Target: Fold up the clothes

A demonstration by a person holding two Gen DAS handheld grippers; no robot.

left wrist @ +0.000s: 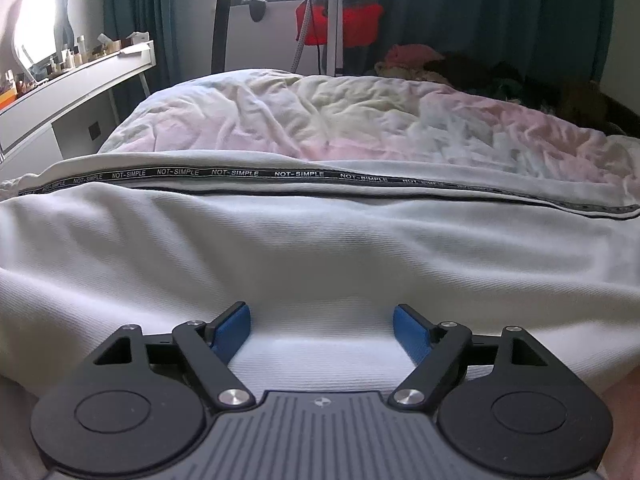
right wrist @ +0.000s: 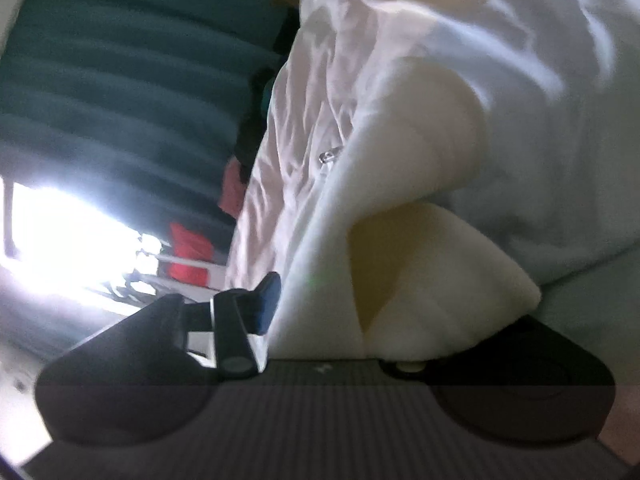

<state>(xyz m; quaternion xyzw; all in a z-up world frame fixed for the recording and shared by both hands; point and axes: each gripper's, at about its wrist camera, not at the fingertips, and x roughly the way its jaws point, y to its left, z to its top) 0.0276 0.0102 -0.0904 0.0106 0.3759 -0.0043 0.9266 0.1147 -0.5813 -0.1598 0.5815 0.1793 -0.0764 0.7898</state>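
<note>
A white garment (left wrist: 320,248) with a black "NOT-SIMPLE" tape trim (left wrist: 280,174) lies spread across the bed in the left wrist view. My left gripper (left wrist: 322,328) is open, its blue pads resting on the white fabric with nothing between them. In the right wrist view, which is rolled sideways and blurred, a fold of the same white garment (right wrist: 400,264) fills the space between my right gripper's fingers (right wrist: 266,304). Only the left blue pad shows; the right finger is hidden under the cloth. A small zip pull (right wrist: 328,156) shows at the garment's edge.
A crumpled pastel duvet (left wrist: 360,120) covers the bed beyond the garment. A pile of coloured clothes (left wrist: 460,68) lies at the far right. A white dressing table (left wrist: 72,84) with bottles stands left. Dark green curtains (left wrist: 480,12) and a red item (left wrist: 340,24) are behind.
</note>
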